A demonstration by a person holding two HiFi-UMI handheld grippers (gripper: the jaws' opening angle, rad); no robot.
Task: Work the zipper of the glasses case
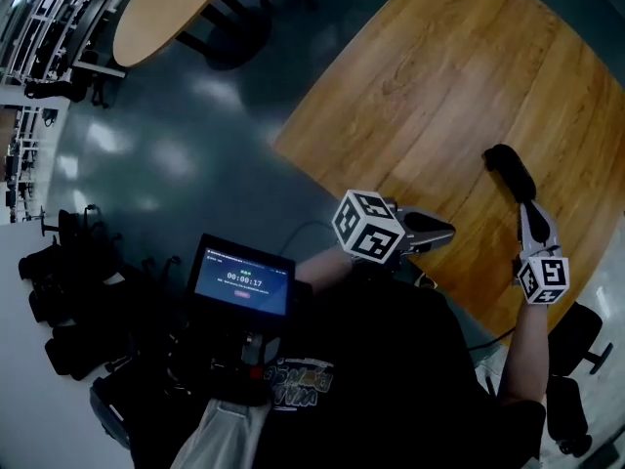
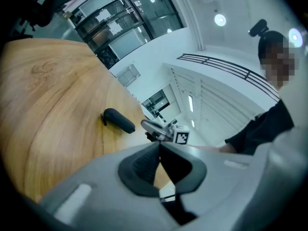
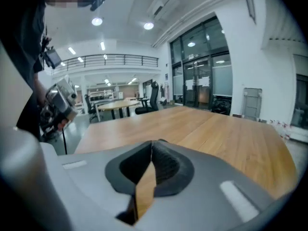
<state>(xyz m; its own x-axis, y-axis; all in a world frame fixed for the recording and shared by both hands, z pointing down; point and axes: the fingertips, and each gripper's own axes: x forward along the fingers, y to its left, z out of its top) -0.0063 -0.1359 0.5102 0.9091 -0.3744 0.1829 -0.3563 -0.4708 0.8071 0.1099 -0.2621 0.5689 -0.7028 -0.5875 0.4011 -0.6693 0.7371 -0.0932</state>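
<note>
Glasses case (image 1: 510, 171) lies free on the worktop (image 1: 439, 86), just ahead of the right gripper (image 1: 528, 211), probably within reach for zipping; it and the left gripper (image 1: 444, 233) are closed, holding nothing.

My left claw (image 2: 159, 147) is closed, jaws tip to tip. My right claw (image 3: 151, 146) is closed too, my right forearm (image 1: 522, 345) stretched forward.

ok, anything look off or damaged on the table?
Nothing stands out. The glasses case lies flat on the wooden table, no visible damage, nothing spilled. Its zipper is too small to judge.
</note>
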